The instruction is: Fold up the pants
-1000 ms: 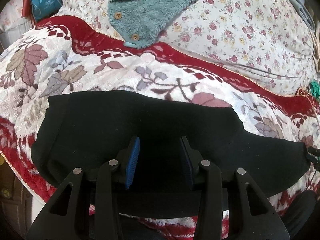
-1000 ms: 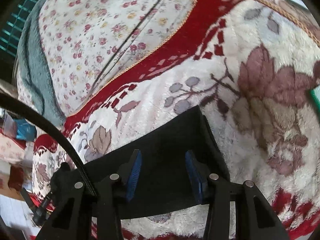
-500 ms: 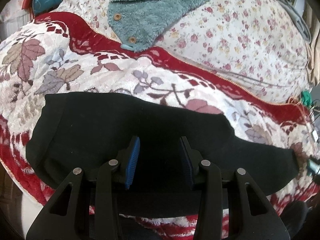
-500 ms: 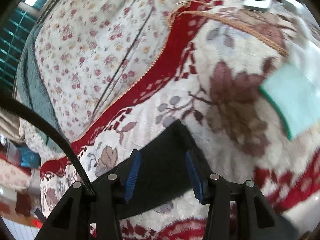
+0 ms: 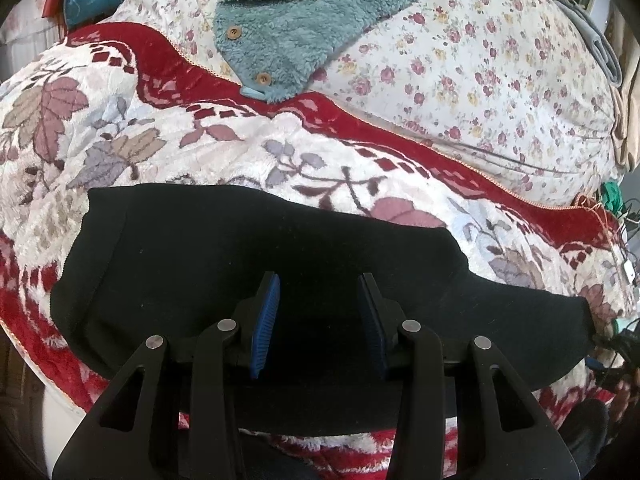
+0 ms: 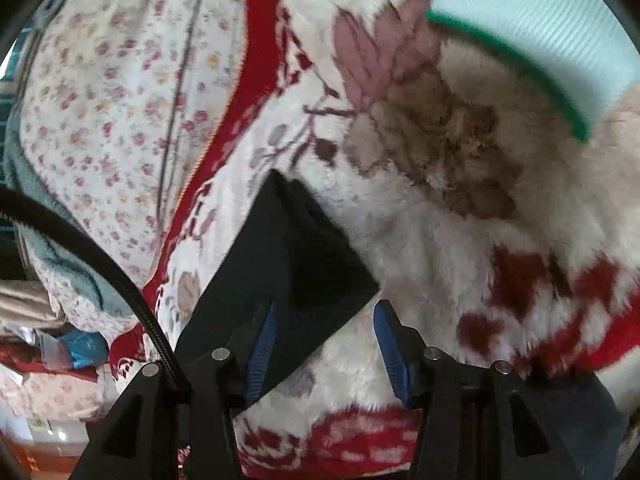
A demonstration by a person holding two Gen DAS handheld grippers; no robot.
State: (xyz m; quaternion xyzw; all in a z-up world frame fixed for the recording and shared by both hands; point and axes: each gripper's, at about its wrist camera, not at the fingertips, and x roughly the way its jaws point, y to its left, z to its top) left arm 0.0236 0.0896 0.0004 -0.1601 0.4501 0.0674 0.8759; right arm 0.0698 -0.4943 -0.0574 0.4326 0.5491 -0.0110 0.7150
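Observation:
Black pants [image 5: 248, 264] lie flat across a plush floral blanket [image 5: 120, 148], legs together, waist end at the left and leg hem at the right. My left gripper [image 5: 319, 320] is open and empty, hovering over the middle of the pants near their front edge. In the right wrist view the hem end of the pants [image 6: 288, 264] lies as a dark wedge. My right gripper [image 6: 324, 340] is open and empty just above the hem's near corner, its left pad over the fabric and its right pad over bare blanket.
A teal fleece garment with wooden buttons [image 5: 312, 16] lies on a rose-print quilt [image 5: 480, 72] at the back. A pale mint cloth with a green edge [image 6: 540, 32] lies on the blanket beyond the hem. Cables and clutter [image 5: 616, 344] sit at the right edge.
My right gripper has swung right along the pants to the hem end, and the mint cloth has come into view. My left gripper has shifted slightly; both stay open.

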